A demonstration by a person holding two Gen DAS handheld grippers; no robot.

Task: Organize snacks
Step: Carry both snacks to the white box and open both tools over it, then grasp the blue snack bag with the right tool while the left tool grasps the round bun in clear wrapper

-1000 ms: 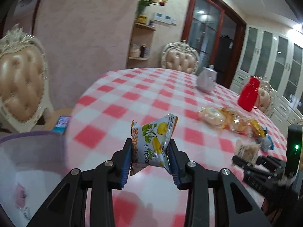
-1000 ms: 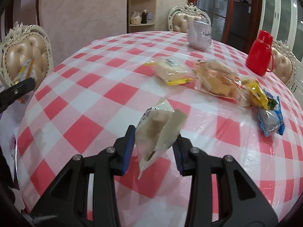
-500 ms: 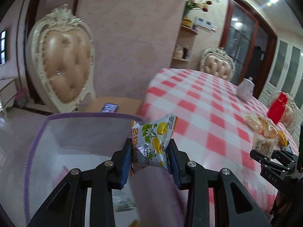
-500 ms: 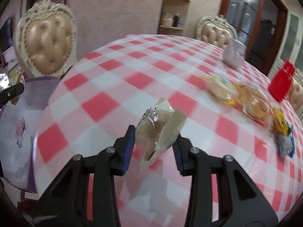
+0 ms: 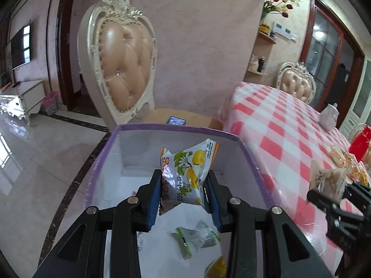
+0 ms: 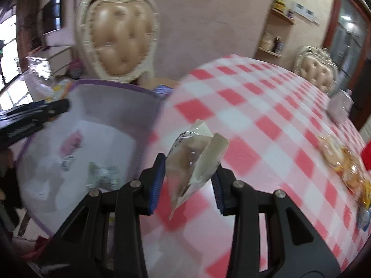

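My left gripper (image 5: 183, 192) is shut on a lemon-print snack packet (image 5: 185, 176) and holds it above the open purple-rimmed white box (image 5: 176, 128). Small wrapped snacks (image 5: 197, 236) lie on the box floor. My right gripper (image 6: 189, 180) is shut on a clear packet with a beige snack (image 6: 194, 162), over the checked table's edge, just right of the box (image 6: 116, 85). The right gripper also shows in the left wrist view (image 5: 324, 199), and the left gripper in the right wrist view (image 6: 55, 106).
A round table with a red-and-white checked cloth (image 5: 289, 134) carries more snack packets (image 6: 343, 162), a red jug (image 5: 361, 143) and a white teapot (image 5: 329, 115). A padded chair (image 5: 120, 69) stands behind the box, with a phone (image 5: 176, 121) on its seat.
Both grippers have swung left with their packets. The left one has come from over the table to above the box; the right one has reached the table's left edge by the box.
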